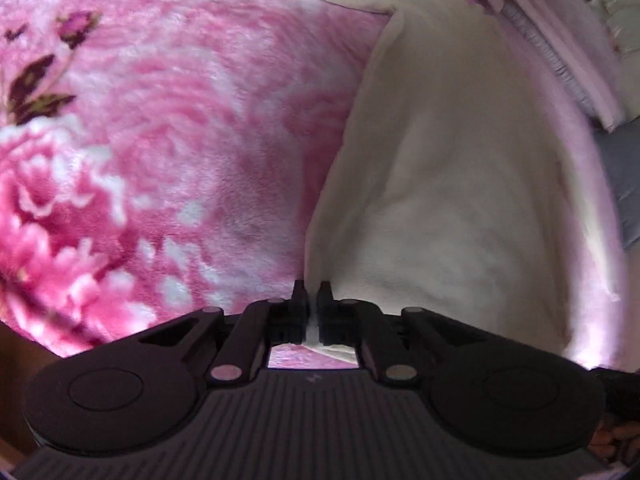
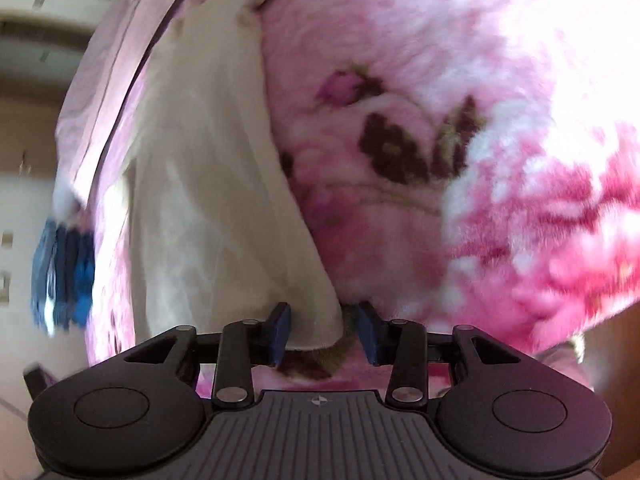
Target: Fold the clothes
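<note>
A cream-white garment (image 1: 448, 184) lies on a pink floral blanket (image 1: 180, 140). In the left wrist view my left gripper (image 1: 313, 304) is shut on the garment's near left edge, with a thin strip of cloth between the fingers. In the right wrist view the same garment (image 2: 208, 200) runs up the left half of the frame. My right gripper (image 2: 325, 330) is open, its blue pads (image 2: 282, 330) either side of the garment's near corner, not pinching it.
The pink floral blanket (image 2: 460, 140) covers the bed. Folded pale pink cloth (image 1: 560, 20) lies at the far edge. A blue patterned cloth (image 2: 62, 280) hangs at the left side. Pale cabinets (image 2: 32, 60) stand beyond the bed.
</note>
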Tool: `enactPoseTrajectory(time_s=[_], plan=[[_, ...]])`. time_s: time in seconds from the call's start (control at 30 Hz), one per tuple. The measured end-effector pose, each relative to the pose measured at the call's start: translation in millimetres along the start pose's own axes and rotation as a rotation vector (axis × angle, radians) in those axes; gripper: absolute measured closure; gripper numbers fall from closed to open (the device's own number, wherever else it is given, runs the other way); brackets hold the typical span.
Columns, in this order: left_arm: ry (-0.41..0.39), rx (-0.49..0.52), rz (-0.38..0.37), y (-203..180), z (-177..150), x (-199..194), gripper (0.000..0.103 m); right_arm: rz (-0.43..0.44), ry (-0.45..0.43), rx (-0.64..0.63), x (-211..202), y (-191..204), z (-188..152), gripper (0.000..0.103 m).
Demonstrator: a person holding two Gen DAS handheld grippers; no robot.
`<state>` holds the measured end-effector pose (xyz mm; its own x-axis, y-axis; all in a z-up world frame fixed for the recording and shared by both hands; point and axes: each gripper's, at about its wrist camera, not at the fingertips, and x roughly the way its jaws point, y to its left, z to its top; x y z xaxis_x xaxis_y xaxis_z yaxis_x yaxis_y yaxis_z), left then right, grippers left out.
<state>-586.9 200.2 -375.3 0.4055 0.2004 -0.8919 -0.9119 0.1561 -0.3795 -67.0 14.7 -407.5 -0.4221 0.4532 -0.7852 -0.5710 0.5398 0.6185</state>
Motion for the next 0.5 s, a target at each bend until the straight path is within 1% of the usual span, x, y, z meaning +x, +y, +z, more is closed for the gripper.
enactPoseTrajectory(time_s=[0.07,0.1,0.17,0.23,0.27,0.33,0.4,0.47,0.5], plan=[[-0.032,0.041,-0.039,2,2,-19,0.101,-0.026,-0.036,-0.040,-18,9,2,0.100],[-0.044,0.040,-0.056,6,3,-28,0.101,-0.039,-0.058,-0.067,-29,15,4,0.100],[-0.047,0.028,-0.072,12,1,-36,0.100,-0.031,-0.062,-0.069,-47,17,8,0.100],[-0.025,0.065,-0.048,9,-3,-22,0.100,-0.053,-0.047,-0.111,-49,21,12,0.100],[-0.013,0.081,-0.032,7,-6,-13,0.100,-0.090,-0.037,-0.139,-40,22,11,0.100],[0.012,0.106,0.013,0,-15,9,0.100,-0.175,0.007,-0.155,-16,13,7,0.100],[0.003,0.115,0.039,-6,-20,13,0.098,-0.212,0.012,-0.160,-8,11,5,0.100],[-0.004,0.070,0.054,-6,-21,6,0.094,-0.242,0.033,-0.205,-10,17,5,0.099],[-0.001,0.042,0.065,-5,-21,2,0.093,-0.262,0.052,-0.234,-12,22,6,0.096]])
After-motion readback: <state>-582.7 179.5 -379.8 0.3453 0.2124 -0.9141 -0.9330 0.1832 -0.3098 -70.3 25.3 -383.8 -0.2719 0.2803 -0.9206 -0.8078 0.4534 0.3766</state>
